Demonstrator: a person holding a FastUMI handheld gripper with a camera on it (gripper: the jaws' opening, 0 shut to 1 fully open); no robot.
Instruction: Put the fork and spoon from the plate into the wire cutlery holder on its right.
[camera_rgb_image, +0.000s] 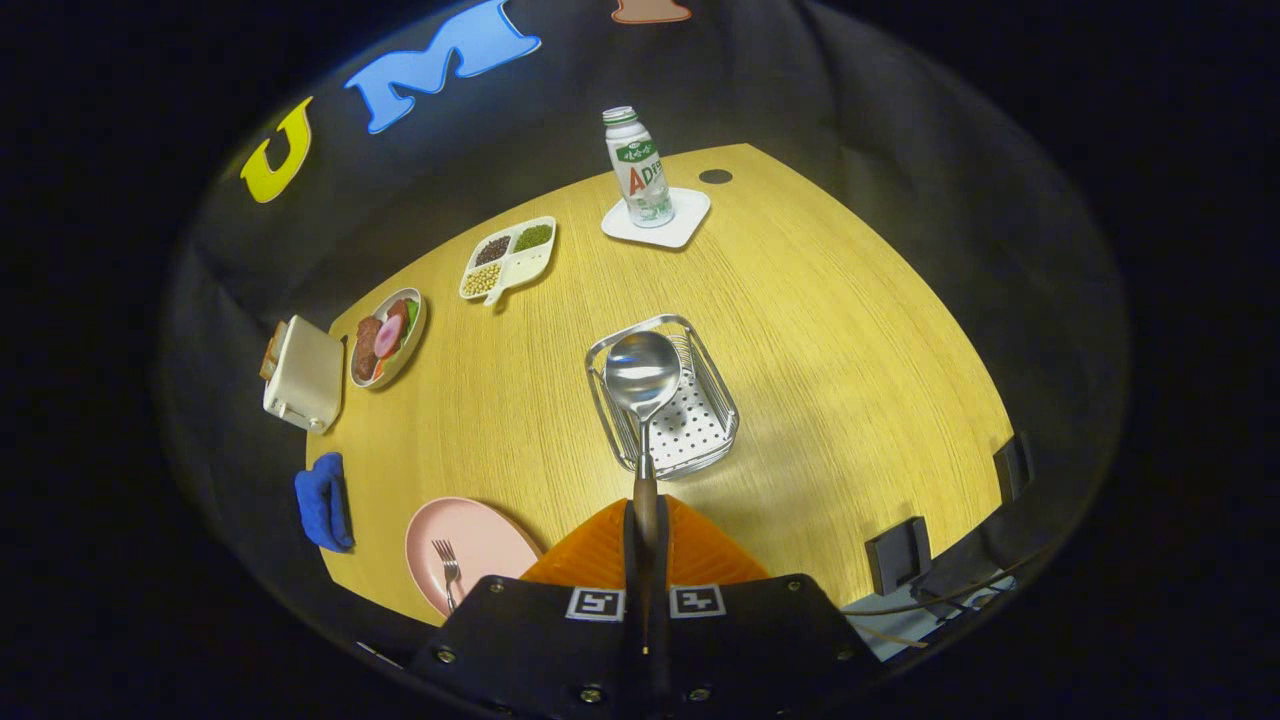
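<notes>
Gripper view puts us above a wood-grain table (820, 330), our gripper (646, 520) clamped on the spoon (642, 385) by its dark handle. We see its long axis run straight out toward 12 o'clock, the polished round bowl leading, hanging over the wire cutlery holder (700, 425), a rounded steel basket with a perforated floor. We tilt steeply down at the table. At 8 o'clock from our fingers lies the smooth pink plate (490, 535), round, with the metal fork (447, 570) on it, tines toward 12. A folded blue cloth (322, 500) lies just beside the plate.
</notes>
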